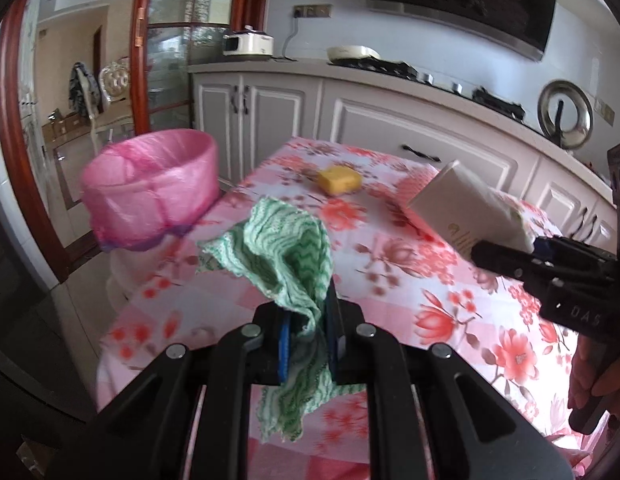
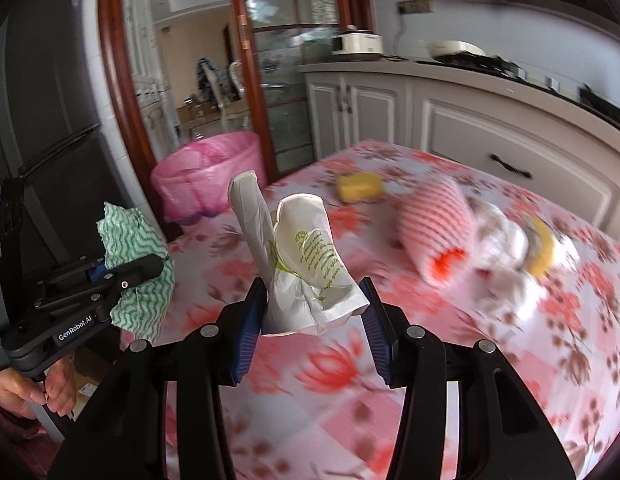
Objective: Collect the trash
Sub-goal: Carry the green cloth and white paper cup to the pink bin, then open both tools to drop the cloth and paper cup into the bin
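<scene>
1. Left tongs (image 1: 306,344) clenched on the green wavy cloth (image 1: 286,248); it bunches up ahead of the pads and a tail hangs below them, above the bench (image 1: 389,280).
2. Right tongs (image 2: 313,320) grasping the crumpled white paper bag (image 2: 310,264) with green print; one pad on each side, the bag standing up between them, its folded strip leaning up and left.
3. Pink-lined trash bin (image 1: 150,188) sits ahead-left of my left tongs, off the bench's left edge. From the right wrist it's far ahead-left, past the bag.
4. Yellow sponge (image 1: 339,180) lies on the bench straight ahead of the left tongs, well beyond the cloth.
5. Ahead-right of the right tongs: a red-striped wrapper (image 2: 433,224), crumpled white paper (image 2: 501,240) and something yellow (image 2: 543,252) touching it. Blurred, can't tell what it is.
6. Left tongs sit left of the right tongs, well apart.
</scene>
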